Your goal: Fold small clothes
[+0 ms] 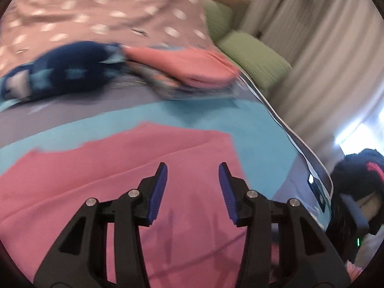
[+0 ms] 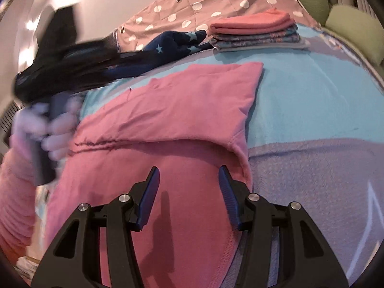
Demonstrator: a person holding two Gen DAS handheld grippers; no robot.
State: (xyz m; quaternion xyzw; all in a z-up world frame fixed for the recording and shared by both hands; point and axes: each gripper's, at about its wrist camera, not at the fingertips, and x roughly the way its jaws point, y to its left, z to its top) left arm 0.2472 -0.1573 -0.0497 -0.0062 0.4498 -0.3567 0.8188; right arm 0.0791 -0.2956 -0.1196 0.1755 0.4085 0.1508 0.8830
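A pink garment (image 1: 144,180) lies spread on the blue and grey bedspread (image 1: 259,129). My left gripper (image 1: 193,168) hovers over it, open, with nothing between the blue pads. In the right wrist view the same pink garment (image 2: 168,110) shows one part folded over, with a seam across its middle. My right gripper (image 2: 189,170) stands open just above its near right edge, holding nothing. A person's hand (image 2: 55,129) in a pink sleeve grips a blurred black tool body (image 2: 62,62) at the left. A folded stack (image 2: 256,31) with a pink piece on top sits farther back.
A navy garment with pale stars (image 2: 172,43) lies crumpled left of the stack. Behind is a pink polka-dot duvet (image 2: 211,0), with green pillows (image 1: 252,50) at the bed's head. The bed's edge (image 1: 302,144) runs down the right, with curtains (image 1: 324,60) beyond.
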